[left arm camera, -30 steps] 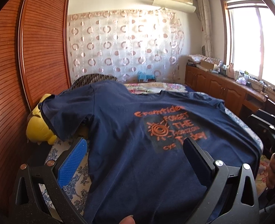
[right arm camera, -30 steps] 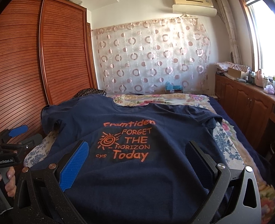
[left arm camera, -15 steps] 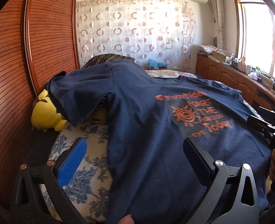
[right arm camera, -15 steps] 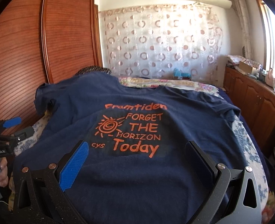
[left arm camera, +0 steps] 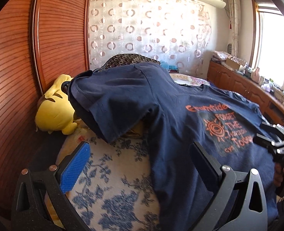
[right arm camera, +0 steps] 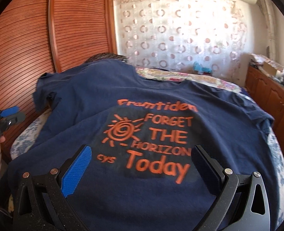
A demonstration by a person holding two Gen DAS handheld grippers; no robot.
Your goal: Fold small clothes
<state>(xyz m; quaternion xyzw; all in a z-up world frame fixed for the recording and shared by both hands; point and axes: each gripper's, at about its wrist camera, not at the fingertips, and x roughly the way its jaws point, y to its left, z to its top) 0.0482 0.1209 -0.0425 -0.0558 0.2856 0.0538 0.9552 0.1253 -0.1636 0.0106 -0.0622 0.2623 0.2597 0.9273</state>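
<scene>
Navy T-shirt point(right arm camera: 142, 100) lies printed side up across the floral bedspread point(left arm camera: 111, 175). My left gripper point(left arm camera: 140, 163) hovers with jaws spread over its left side edge, bare bedspread beneath. My right gripper point(right arm camera: 140, 167) hangs spread over the print. Its left sleeve point(left arm camera: 111, 104) drapes beside a yellow plush point(left arm camera: 55, 113).

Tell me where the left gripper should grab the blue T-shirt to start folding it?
Probably the left sleeve of the navy T-shirt. It is draped raised over the yellow plush toy, its hem loose. Bring the left hand-held gripper, jaws open, in from the left, over the floral bedsheet.
</scene>
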